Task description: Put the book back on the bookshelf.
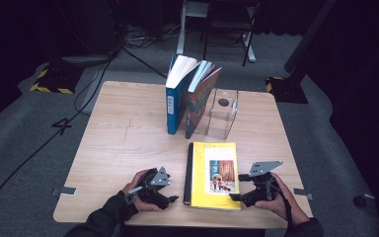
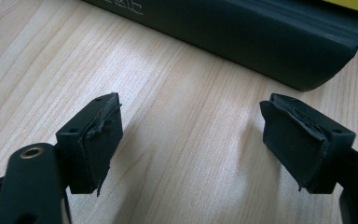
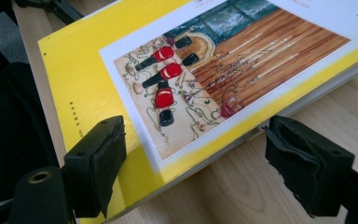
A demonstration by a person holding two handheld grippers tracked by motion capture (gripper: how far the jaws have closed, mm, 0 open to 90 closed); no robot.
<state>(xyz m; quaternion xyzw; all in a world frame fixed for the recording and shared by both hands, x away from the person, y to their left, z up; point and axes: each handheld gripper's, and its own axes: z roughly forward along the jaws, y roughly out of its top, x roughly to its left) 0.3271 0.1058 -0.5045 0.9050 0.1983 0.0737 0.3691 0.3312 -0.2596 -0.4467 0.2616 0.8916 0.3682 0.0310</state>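
Table: a light wooden table [image 1: 128, 148] with rounded corners carries everything.
Yellow book: a flat yellow hardback book with a picture panel on its cover and a dark spine [image 1: 213, 175] lies near the table's near edge, a little right of the middle, spine toward the left.
Left gripper: the black two-jaw left gripper [image 1: 171, 199] sits low over the wood near the near edge, just left of the book's spine, pointing toward it.
Left jaws: apart, with bare wood between them; in the left gripper view the dark spine [image 2: 242, 37] lies just ahead, untouched.
Right gripper: the black two-jaw right gripper [image 1: 235, 196] is at the book's near right corner, held by the right hand [image 1: 281, 197].
Right jaws: apart, straddling that corner [image 3: 177, 154]; one jaw stands over the yellow cover, the other beside the page edge above the wood, and neither pad presses on it.
Standing books: a blue upright book [image 1: 177, 96] and a red-covered upright book [image 1: 200, 98] lean together near the far edge.
Bookend: a clear plastic holder [image 1: 222, 113] stands just right of them.
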